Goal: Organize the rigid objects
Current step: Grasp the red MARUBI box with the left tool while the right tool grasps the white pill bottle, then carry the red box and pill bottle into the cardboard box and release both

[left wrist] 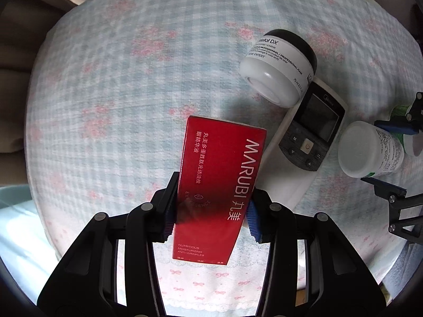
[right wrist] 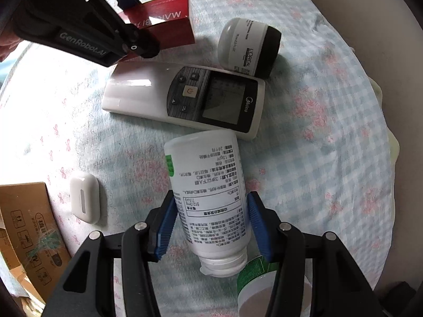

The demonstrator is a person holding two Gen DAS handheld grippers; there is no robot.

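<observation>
Both picks are made, nothing sorted yet. The left tongs (left wrist: 211, 211) clench a red rectangular carton (left wrist: 219, 185); the right tongs (right wrist: 211, 224) clench a white plastic pill bottle (right wrist: 208, 192). A white remote control (right wrist: 185, 97) and a black-lidded white jar (right wrist: 248, 45) lie on the checked floral cloth (right wrist: 330, 158), a small white earbud case (right wrist: 84, 198) near left.

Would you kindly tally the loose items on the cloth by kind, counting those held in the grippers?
Boxes: 1, red box
Bottles: 1, white bottle
Jars: 2, black-lidded jar, green-banded jar
Remotes: 1, remote control
Earbud cases: 1, white case
Total: 6
</observation>
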